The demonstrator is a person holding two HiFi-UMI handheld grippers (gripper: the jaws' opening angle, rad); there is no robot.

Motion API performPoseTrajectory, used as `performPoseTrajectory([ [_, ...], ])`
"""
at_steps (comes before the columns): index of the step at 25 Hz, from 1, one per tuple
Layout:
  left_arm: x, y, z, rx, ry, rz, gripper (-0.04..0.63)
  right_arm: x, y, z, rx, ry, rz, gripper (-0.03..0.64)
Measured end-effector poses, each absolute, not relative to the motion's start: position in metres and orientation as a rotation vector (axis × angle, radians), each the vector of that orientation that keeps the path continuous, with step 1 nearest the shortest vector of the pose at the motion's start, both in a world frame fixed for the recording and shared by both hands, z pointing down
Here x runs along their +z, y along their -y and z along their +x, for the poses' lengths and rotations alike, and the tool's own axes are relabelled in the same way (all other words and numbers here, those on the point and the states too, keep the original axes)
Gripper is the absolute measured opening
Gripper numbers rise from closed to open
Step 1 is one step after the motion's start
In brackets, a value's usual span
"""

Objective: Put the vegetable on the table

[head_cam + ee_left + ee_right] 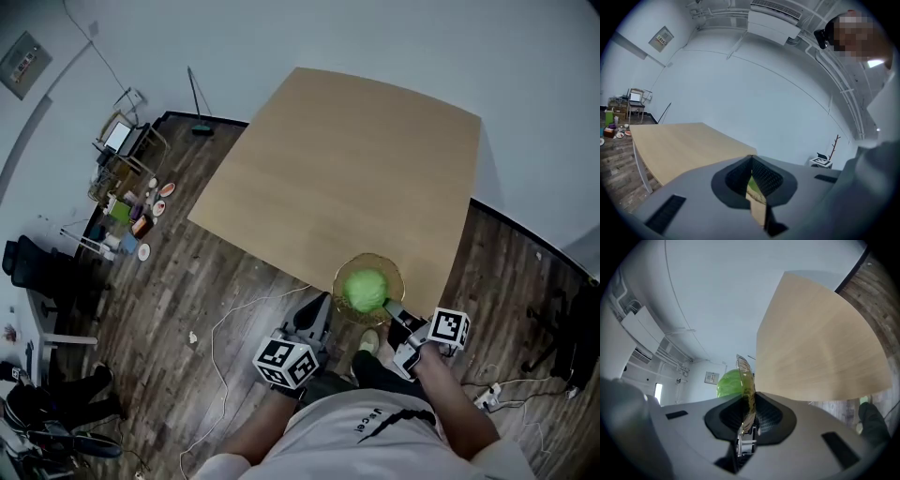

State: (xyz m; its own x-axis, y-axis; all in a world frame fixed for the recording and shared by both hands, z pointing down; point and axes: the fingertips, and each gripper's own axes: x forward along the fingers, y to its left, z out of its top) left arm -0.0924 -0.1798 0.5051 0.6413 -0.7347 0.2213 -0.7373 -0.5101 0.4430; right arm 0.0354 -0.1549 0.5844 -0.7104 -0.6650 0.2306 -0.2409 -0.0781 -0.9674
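Observation:
A green cabbage (pixel 364 289) lies in an amber glass bowl (pixel 395 274) over the near edge of the light wooden table (pixel 347 169). My right gripper (pixel 392 309) is shut on the bowl's near right rim. In the right gripper view the rim (pixel 745 373) runs between the jaws, with the cabbage (pixel 727 383) behind it on the left and the table (pixel 820 348) on the right. My left gripper (pixel 320 304) hangs just left of the bowl, apart from it, its jaws together on nothing (pixel 752 161). I cannot tell whether the bowl rests on the table.
Dark wooden floor surrounds the table (pixel 684 140). At far left are a small stand with a laptop (pixel 120 141), plates on the floor (pixel 155 204) and a black chair (pixel 37 267). A cable (pixel 225 328) trails near my feet. A power strip (pixel 487 398) lies at right.

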Motion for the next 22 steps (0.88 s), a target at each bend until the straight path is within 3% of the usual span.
performPoseTrajectory([
  [22,0.580,0.337,-0.080,0.158,0.977,2.354,0.012,0.721,0.284,0.020,-2.001,-1.883,-1.093,0.048],
])
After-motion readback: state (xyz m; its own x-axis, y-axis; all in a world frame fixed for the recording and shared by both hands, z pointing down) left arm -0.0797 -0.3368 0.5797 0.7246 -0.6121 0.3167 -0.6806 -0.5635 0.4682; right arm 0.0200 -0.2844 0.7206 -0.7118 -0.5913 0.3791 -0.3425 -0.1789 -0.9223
